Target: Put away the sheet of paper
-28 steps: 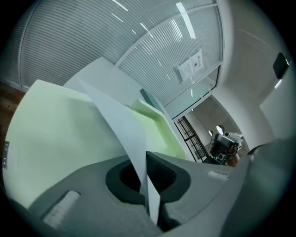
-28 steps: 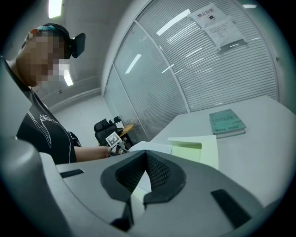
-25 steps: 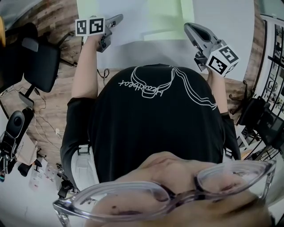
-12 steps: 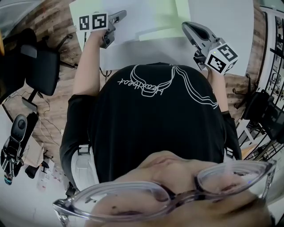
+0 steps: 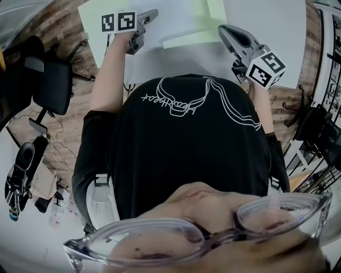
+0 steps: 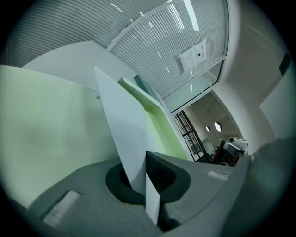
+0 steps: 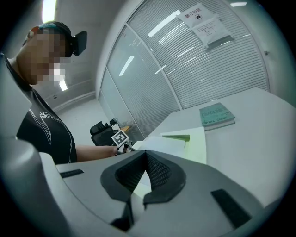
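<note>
A white sheet of paper (image 5: 173, 21) hangs over an open pale green folder (image 5: 93, 24) on the white table (image 5: 266, 21). My left gripper (image 5: 152, 13) is shut on the sheet's near edge. In the left gripper view the sheet (image 6: 125, 129) stands edge-on, pinched between the jaws of that gripper (image 6: 150, 190), with the folder (image 6: 46, 120) spread below to the left. My right gripper (image 5: 225, 29) hovers by the folder's right side with its jaws together. In the right gripper view the folder (image 7: 196, 143) lies ahead and shows through the notch of my right gripper (image 7: 136, 192); no grip shows there.
A teal book (image 7: 216, 115) lies farther back on the table (image 7: 259, 139). A black office chair (image 5: 48, 74) stands on the wooden floor to the left. The person's black-shirted torso fills the middle of the head view. A glass wall with blinds runs behind the table.
My left gripper has carried the sheet to the right, farther in over the folder. The right gripper has stayed about where it was.
</note>
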A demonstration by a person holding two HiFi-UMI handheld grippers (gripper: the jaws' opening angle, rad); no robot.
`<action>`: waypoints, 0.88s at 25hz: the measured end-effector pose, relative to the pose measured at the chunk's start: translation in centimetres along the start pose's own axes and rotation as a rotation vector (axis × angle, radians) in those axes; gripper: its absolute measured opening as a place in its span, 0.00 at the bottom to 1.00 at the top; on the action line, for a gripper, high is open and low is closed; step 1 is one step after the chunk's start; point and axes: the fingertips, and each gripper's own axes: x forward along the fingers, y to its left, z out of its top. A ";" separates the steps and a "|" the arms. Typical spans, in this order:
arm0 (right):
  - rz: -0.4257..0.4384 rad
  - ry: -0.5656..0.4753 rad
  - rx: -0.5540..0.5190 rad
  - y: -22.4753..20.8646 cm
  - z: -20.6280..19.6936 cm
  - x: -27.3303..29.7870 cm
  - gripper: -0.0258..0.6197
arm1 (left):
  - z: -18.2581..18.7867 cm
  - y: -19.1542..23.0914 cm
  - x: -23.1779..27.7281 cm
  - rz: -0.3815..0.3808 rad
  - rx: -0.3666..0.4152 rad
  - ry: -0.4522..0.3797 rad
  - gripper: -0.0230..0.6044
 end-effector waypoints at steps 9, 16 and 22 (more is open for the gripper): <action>-0.027 -0.021 0.024 -0.9 -0.4 -1.2 0.05 | 0.8 -0.8 2.5 -0.008 -0.012 0.010 0.05; -0.059 -0.054 0.066 -2.1 -1.3 -2.7 0.05 | 1.2 -1.5 4.2 -0.005 -0.040 0.002 0.05; -0.073 -0.078 0.089 -2.9 -1.7 -4.5 0.05 | 1.2 -2.7 6.0 -0.021 -0.074 0.000 0.05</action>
